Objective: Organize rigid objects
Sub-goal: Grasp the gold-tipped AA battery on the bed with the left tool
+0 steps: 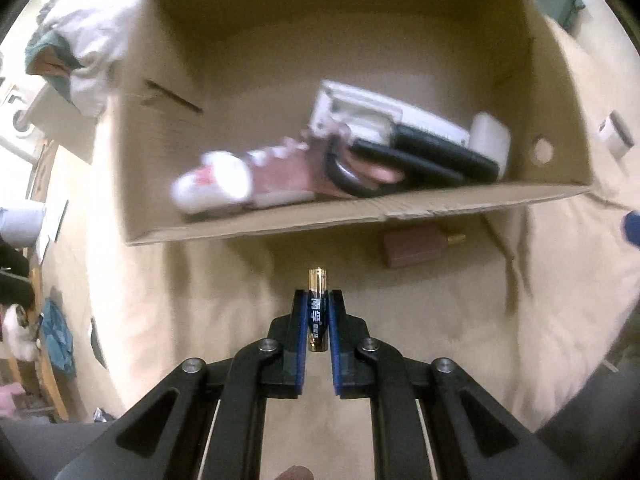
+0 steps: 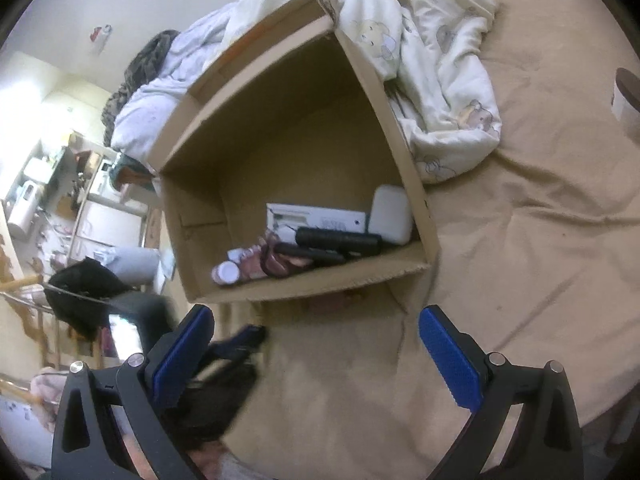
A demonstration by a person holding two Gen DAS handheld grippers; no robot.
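Observation:
In the left wrist view my left gripper (image 1: pixel 318 294) is shut on a blue and gold battery (image 1: pixel 318 312), held lengthwise just above the beige bed sheet, short of the cardboard box (image 1: pixel 280 226). The box holds a pink shoe (image 1: pixel 276 168), a white bottle (image 1: pixel 212 186), black bars (image 1: pixel 440 156) and white cases (image 1: pixel 490 138). A small brown bottle (image 1: pixel 416 246) lies on the sheet before the box. In the right wrist view my right gripper (image 2: pixel 316 328) stands open and empty, near the box (image 2: pixel 320 286). The left gripper (image 2: pixel 236 346) shows blurred at lower left.
A rumpled cream blanket (image 2: pixel 444 80) lies behind and right of the box. A white cup (image 2: pixel 628 100) stands at the far right edge. A small white item (image 1: pixel 614 134) rests on the sheet right of the box. Room clutter and furniture (image 2: pixel 60 200) sit beyond the bed's left side.

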